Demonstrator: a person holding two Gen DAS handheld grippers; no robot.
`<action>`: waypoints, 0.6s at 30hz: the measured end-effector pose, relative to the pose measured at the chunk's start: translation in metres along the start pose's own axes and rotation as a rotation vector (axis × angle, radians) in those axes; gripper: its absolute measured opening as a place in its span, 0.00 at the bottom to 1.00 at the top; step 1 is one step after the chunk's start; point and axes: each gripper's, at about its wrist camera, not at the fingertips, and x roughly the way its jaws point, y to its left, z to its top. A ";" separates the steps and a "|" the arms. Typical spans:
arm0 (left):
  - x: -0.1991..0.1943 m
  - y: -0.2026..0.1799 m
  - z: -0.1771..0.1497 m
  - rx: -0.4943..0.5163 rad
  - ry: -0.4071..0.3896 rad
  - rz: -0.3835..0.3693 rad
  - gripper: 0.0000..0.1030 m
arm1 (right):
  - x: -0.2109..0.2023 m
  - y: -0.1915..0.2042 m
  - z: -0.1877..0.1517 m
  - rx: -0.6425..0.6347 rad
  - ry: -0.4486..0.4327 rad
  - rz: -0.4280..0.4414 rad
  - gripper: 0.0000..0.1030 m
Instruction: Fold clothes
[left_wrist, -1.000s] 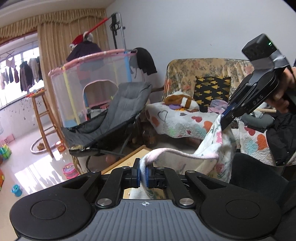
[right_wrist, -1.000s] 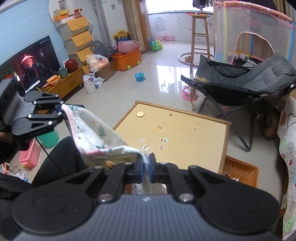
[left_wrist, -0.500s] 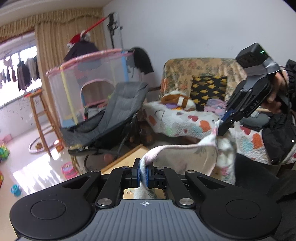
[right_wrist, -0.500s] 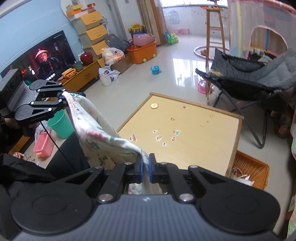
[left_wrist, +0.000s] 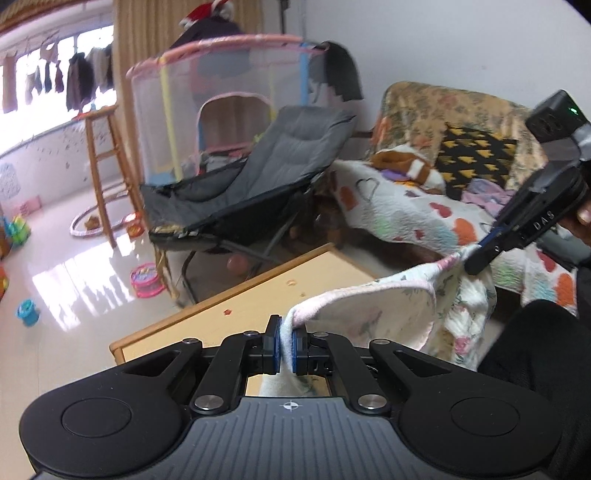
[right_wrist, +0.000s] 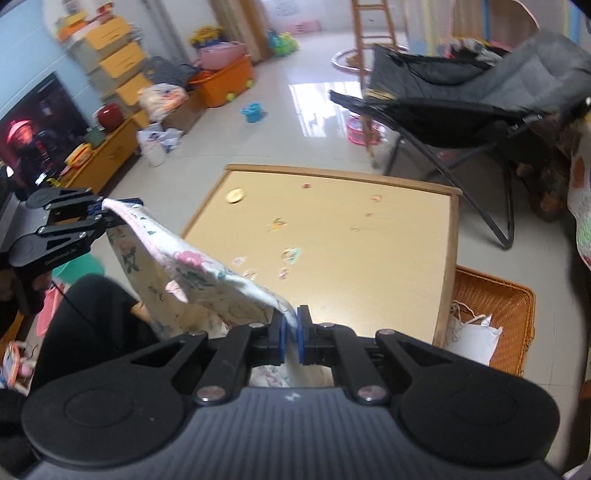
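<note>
Garment (right_wrist: 192, 273) is hanging between left gripper (right_wrist: 101, 210) and right gripper (right_wrist: 290, 332), near of table (right_wrist: 406, 258). Folding chair (right_wrist: 461, 96) is standing beyond table's far edge; basket (right_wrist: 513, 314) is sitting right of table, apparently touching it.

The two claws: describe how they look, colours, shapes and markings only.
Each claw, left claw and right claw, is matte black: a ribbed body, two round side discs, angled linkage arms with silver bolts, and blue pads on the fingers. A small white crosshair mark sits mid-body. The right one carries a black box with a green light and grey tape.
</note>
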 end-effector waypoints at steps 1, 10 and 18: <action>0.012 0.007 0.001 -0.010 0.006 0.003 0.05 | 0.007 -0.004 0.004 0.009 0.002 -0.003 0.06; 0.100 0.050 0.009 -0.060 0.055 0.024 0.05 | 0.061 -0.039 0.034 0.062 0.027 -0.038 0.06; 0.170 0.083 0.008 -0.111 0.125 0.036 0.05 | 0.108 -0.051 0.055 0.032 0.075 -0.071 0.06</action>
